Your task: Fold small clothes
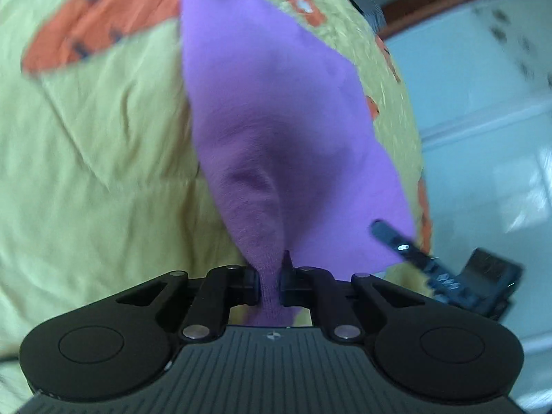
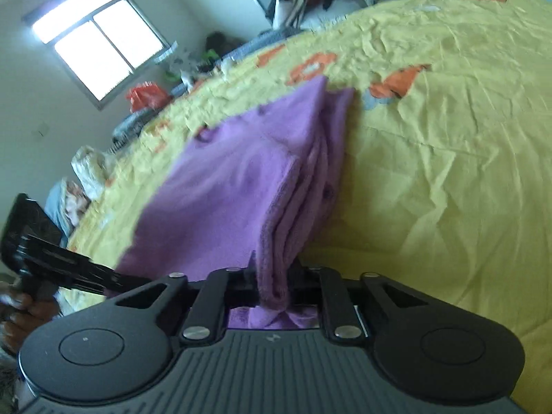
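- Bed: yellow sheet with orange flower print, creased; window on the wall behind.
- Purple garment: layered, stretched over the sheet between both grippers.
- Left gripper: pinching a bunched purple edge.
- Right gripper: clamped on stacked purple layers.

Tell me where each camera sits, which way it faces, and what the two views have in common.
Left wrist: on the left gripper, looking down along its fingers at the purple garment it pinches over the yellow bedspread; the other gripper shows at right.
Right wrist: on the right gripper, facing across the bed toward a window; a hand shows at left.
Shared: garment, bedspread, both grippers.
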Demonstrator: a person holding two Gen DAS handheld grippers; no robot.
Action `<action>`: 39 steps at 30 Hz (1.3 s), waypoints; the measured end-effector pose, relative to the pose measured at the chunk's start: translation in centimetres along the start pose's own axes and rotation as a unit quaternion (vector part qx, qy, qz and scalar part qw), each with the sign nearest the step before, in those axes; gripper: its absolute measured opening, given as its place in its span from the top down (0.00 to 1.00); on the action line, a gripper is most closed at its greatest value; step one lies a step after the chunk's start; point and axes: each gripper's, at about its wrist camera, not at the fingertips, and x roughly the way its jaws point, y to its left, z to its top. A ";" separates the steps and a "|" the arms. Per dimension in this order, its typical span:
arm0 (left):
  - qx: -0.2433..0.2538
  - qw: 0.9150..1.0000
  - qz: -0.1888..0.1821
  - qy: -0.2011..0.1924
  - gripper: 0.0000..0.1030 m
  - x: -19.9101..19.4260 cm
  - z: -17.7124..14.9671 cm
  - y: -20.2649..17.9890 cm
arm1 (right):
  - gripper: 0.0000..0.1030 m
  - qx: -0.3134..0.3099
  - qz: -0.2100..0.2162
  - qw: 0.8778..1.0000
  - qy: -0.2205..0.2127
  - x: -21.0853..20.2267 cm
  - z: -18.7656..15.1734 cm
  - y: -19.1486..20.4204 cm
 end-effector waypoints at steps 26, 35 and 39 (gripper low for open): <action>0.096 0.985 0.086 -0.112 0.19 -2.5 -5.3 -0.9 | 0.79 0.065 -0.082 0.994 -0.013 7.4 9.2 -2.0; 0.109 0.988 0.069 -0.085 0.25 -3.2 -5.1 -0.1 | 0.97 -0.022 -0.133 0.986 -0.097 3.9 9.3 2.7; 0.124 0.987 0.071 -0.076 0.24 -3.4 -5.3 -0.2 | 0.96 -0.017 -0.190 0.980 -0.048 6.5 8.6 -0.1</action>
